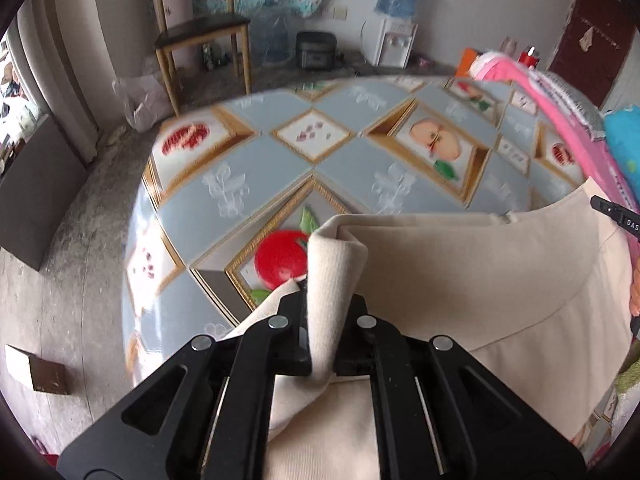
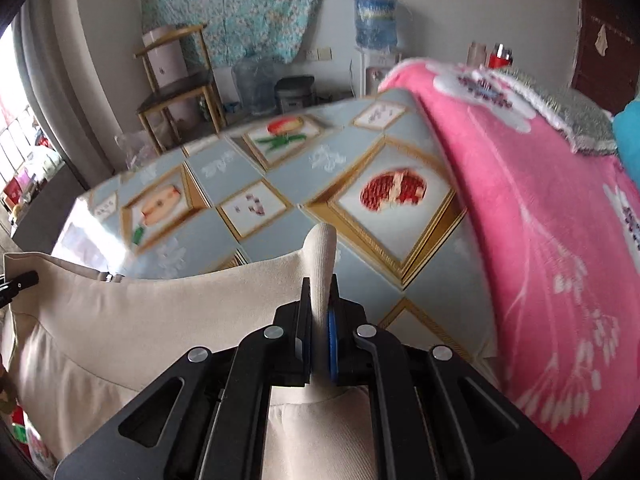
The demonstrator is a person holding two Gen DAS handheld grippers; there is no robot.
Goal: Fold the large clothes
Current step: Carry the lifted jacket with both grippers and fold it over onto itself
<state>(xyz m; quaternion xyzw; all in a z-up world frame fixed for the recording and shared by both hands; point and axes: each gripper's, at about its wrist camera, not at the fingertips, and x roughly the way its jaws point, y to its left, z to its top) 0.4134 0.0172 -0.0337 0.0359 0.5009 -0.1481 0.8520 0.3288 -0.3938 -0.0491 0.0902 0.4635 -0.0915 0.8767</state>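
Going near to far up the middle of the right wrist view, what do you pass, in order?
Right gripper shut on a fold of the beige garment → fruit-patterned tablecloth → dark box-shaped item on the floor → wall with the hanging floral cloth.
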